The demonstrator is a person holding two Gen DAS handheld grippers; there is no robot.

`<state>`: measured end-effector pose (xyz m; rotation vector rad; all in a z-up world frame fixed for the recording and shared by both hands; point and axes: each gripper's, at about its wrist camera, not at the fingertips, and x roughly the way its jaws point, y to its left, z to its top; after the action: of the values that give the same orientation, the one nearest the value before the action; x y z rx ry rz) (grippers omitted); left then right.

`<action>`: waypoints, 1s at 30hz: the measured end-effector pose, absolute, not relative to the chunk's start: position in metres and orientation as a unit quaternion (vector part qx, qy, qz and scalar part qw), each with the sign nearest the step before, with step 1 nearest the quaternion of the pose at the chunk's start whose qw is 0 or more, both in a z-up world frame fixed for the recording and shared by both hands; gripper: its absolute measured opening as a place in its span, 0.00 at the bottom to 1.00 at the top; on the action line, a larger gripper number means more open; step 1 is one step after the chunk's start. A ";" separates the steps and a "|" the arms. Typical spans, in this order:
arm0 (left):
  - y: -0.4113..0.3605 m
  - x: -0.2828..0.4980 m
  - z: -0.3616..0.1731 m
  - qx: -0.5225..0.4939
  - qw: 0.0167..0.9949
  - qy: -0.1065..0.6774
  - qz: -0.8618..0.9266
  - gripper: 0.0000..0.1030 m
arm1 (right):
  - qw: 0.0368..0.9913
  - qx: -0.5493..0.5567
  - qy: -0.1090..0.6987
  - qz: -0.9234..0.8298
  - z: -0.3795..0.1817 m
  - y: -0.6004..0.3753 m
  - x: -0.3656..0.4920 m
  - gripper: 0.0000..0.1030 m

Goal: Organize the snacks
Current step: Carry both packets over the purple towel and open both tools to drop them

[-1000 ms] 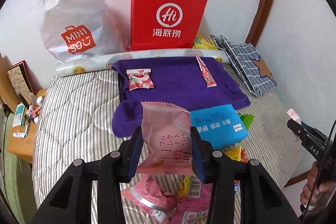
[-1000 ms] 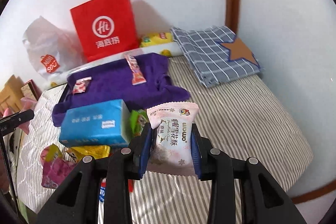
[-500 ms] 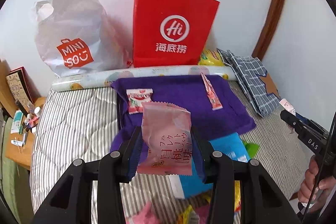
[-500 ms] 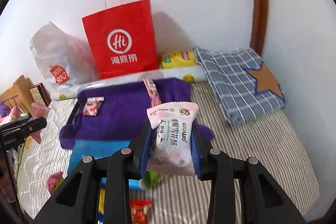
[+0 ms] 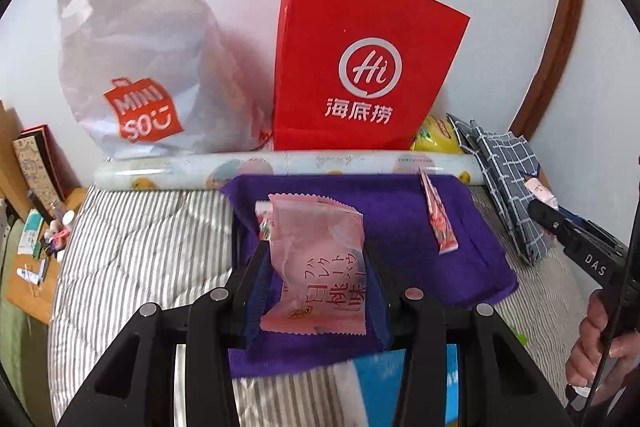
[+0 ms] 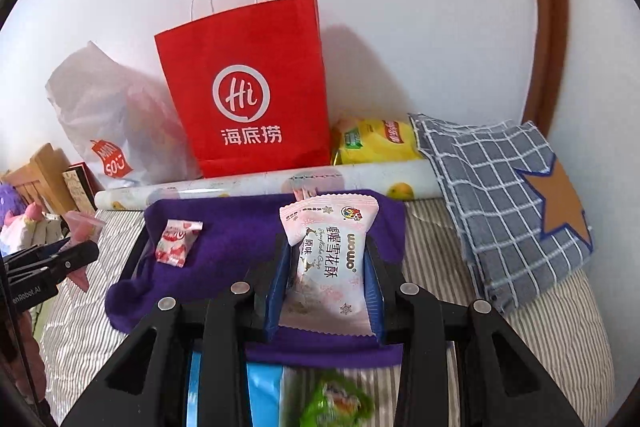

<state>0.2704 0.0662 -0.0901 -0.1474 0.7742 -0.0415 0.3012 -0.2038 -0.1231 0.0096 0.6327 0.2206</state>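
Fingers of the left gripper (image 5: 316, 293) are closed on a translucent pink snack packet (image 5: 318, 267), gripping it by its two sides so it stands upright above the purple cloth (image 5: 400, 211). Those of the right gripper (image 6: 325, 291) are likewise clamped on a pale pink and white snack packet (image 6: 330, 259), also upright over the cloth. The cloth is spread on a striped bed (image 5: 132, 251). On it lie a small red and white candy packet (image 6: 176, 237) near its left side and a long thin pink stick packet (image 5: 438, 219) towards the right, well apart from each other. Behind the cloth, a printed roll (image 5: 280, 165) lies across the bed, and a red paper bag (image 5: 360, 75) and a white plastic bag (image 5: 136, 67) stand against the wall. A checked blue cloth (image 6: 500, 203) lies to the right, with a yellow packet (image 6: 372, 141) beside the red bag. A blue box (image 6: 260, 395) and a green packet (image 6: 336, 401) lie just below the right gripper.
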 end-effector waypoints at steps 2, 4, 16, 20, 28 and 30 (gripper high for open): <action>0.064 0.280 -0.091 -0.069 0.926 0.371 -0.017 0.40 | 0.944 0.005 0.310 0.113 -0.125 -0.201 0.312 0.33; 0.062 0.286 -0.094 -0.073 0.928 0.366 -0.017 0.40 | 0.945 0.008 0.306 0.115 -0.130 -0.201 0.319 0.34; 0.070 0.291 -0.140 -0.082 0.919 0.386 -0.005 0.40 | 0.927 0.011 0.355 0.122 -0.197 -0.213 0.344 0.34; 0.079 0.295 -0.147 -0.111 0.910 0.399 -0.017 0.40 | 0.917 0.034 0.371 0.146 -0.203 -0.212 0.347 0.34; 0.083 0.302 -0.164 -0.137 0.897 0.419 -0.029 0.40 | 0.908 0.024 0.397 0.132 -0.215 -0.211 0.356 0.34; 0.082 0.304 -0.168 -0.141 0.892 0.427 -0.034 0.40 | 0.905 0.027 0.402 0.133 -0.218 -0.212 0.358 0.34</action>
<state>0.3042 0.0818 -0.1682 -0.2930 0.8867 -0.0712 0.3580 -0.2123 -0.2178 0.0557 0.8306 0.2752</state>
